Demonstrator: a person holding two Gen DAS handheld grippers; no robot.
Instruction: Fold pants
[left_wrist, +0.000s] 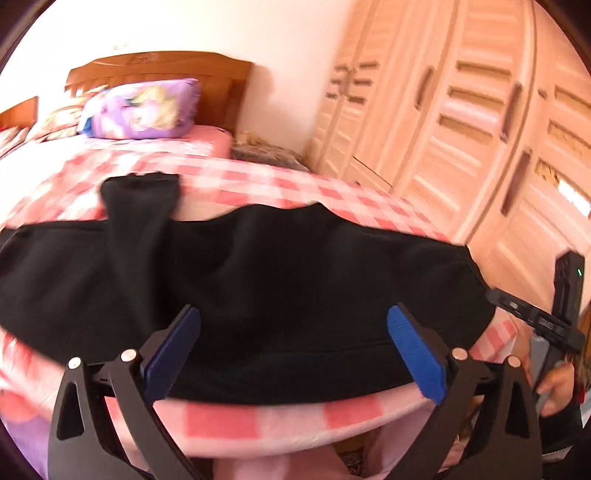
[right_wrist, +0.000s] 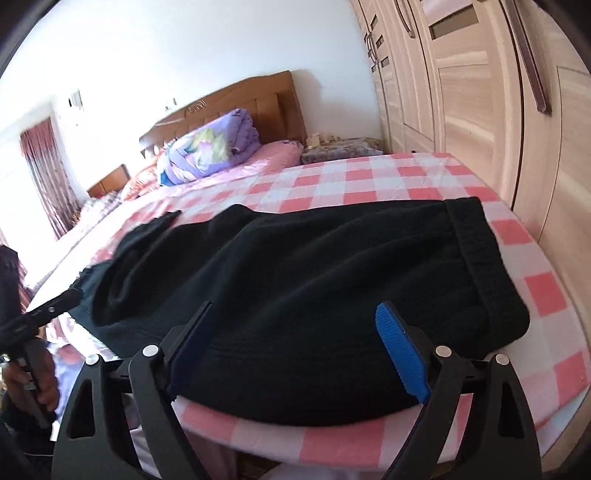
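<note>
Black pants (left_wrist: 258, 266) lie spread sideways across the near edge of a bed with a pink and white checked sheet (left_wrist: 280, 184). One leg end (left_wrist: 140, 188) sticks up toward the far side. The waistband (right_wrist: 472, 236) lies at the right. My left gripper (left_wrist: 293, 350) is open above the pants' near edge, holding nothing. My right gripper (right_wrist: 299, 347) is open above the pants (right_wrist: 295, 266) near the waist end, holding nothing. The right gripper's body shows at the right of the left wrist view (left_wrist: 543, 317).
A purple folded quilt (left_wrist: 144, 110) lies by the wooden headboard (left_wrist: 162, 70). A light wood wardrobe (left_wrist: 461, 122) stands close along the bed's right side. The bed's near edge (right_wrist: 332, 439) drops off just below the grippers. A curtain (right_wrist: 44, 177) hangs at far left.
</note>
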